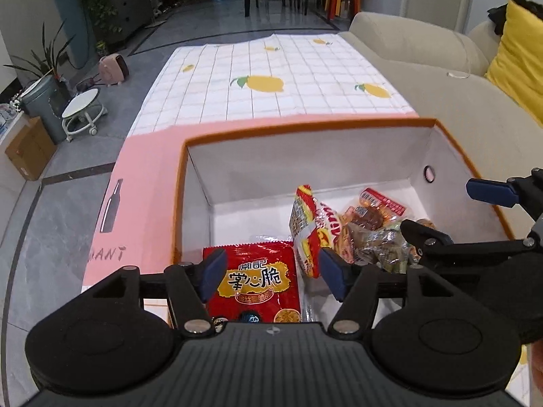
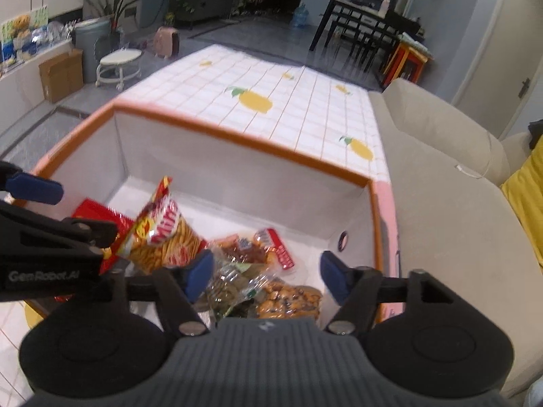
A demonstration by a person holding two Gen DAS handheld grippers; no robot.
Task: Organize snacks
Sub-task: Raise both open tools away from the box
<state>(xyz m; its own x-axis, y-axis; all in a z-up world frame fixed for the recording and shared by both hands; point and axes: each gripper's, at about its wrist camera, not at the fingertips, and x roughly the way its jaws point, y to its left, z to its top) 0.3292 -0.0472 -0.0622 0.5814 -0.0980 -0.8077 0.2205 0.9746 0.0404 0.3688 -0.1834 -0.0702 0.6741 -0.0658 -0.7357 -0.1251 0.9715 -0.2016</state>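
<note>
An orange-rimmed white box (image 1: 339, 129) (image 2: 244, 139) stands on the table and holds the snacks. My left gripper (image 1: 271, 276) is open above a flat red noodle-snack packet (image 1: 256, 288) lying in the box's near left corner. A yellow-red stick-snack bag (image 1: 314, 224) (image 2: 163, 234) stands tilted in the middle. A red sausage pack (image 1: 376, 208) (image 2: 261, 247), a clear green-labelled bag (image 2: 230, 283) and a bag of brown nuggets (image 2: 292, 300) lie to the right. My right gripper (image 2: 266, 276) is open, empty, above these packs.
The table carries a lemon-print checked cloth (image 1: 271, 81) (image 2: 271, 98) and a pink mat (image 1: 142, 183). A beige sofa (image 1: 441, 78) (image 2: 458, 203) with a yellow cushion (image 1: 519, 64) runs along the right. A white stool (image 1: 83, 112) and cardboard box (image 1: 29, 151) stand on the floor, left.
</note>
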